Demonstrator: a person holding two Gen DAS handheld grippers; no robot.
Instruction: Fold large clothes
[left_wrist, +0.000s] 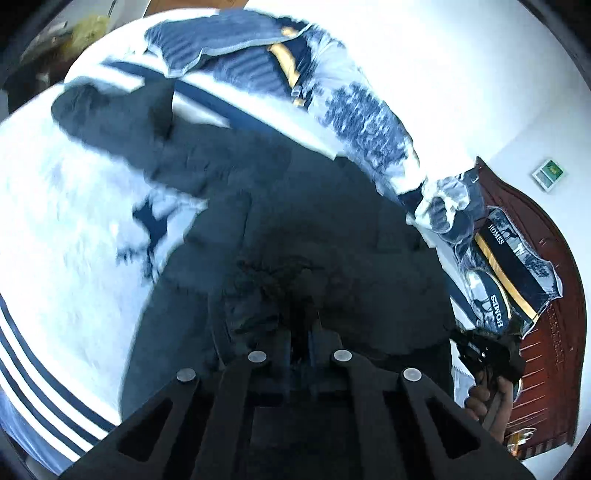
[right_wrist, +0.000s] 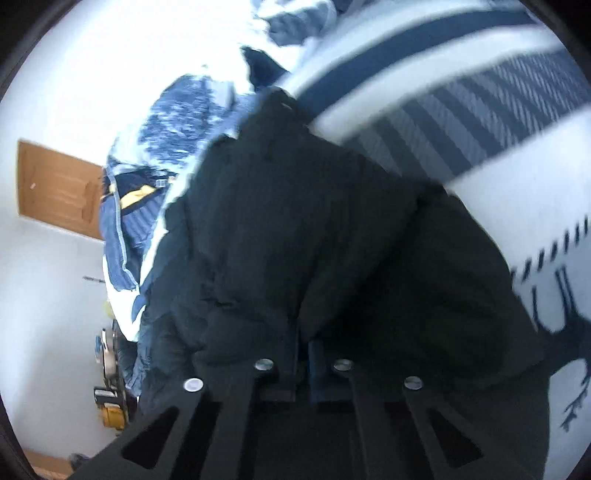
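Note:
A large dark garment (left_wrist: 277, 221) lies spread over a bed with white and navy bedding (left_wrist: 66, 229), one sleeve reaching to the upper left. My left gripper (left_wrist: 301, 343) is shut on a bunched edge of the garment close to the camera. In the right wrist view the same dark garment (right_wrist: 314, 229) fills the middle, and my right gripper (right_wrist: 304, 354) is shut on a fold of it. The right gripper also shows in the left wrist view (left_wrist: 484, 354), held by a hand at the garment's right edge.
A rumpled blue and white quilt (left_wrist: 351, 107) and pillows with "HOMES" lettering (left_wrist: 509, 266) lie along the far side of the bed. A red-brown wooden headboard (left_wrist: 546, 295) stands at the right. A wooden door (right_wrist: 55, 188) is in the white wall.

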